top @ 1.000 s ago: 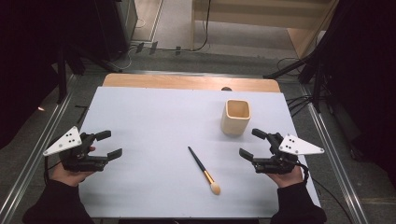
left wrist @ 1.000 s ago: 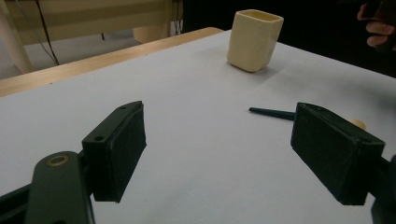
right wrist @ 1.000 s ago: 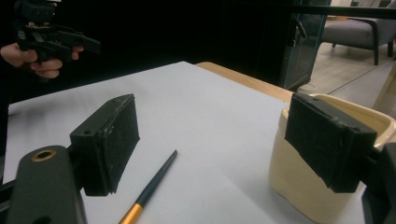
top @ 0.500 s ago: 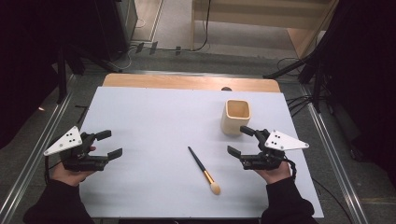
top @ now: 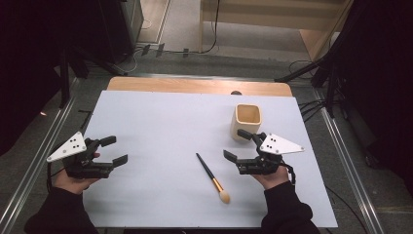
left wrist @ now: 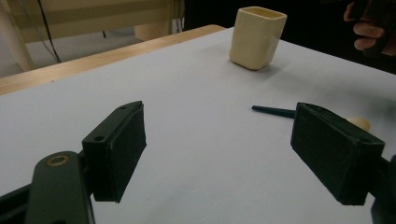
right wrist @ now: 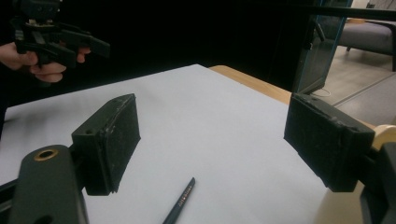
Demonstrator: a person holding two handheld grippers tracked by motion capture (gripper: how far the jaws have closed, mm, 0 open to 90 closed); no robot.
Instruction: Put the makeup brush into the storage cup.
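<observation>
One white table (top: 160,122), wood edge; dark room.

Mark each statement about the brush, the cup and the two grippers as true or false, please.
1. The slim dark-handled brush with a pale tip lies flat on the white table cover. True.
2. The cream square cup lies tipped on its side. False: it stands upright.
3. The right gripper is shut on the brush. False: its jaws are open and empty, beside the brush.
4. The left gripper is open and holds nothing. True.
5. The brush stands inside the cup. False: it lies on the cover, apart from the cup.
</observation>
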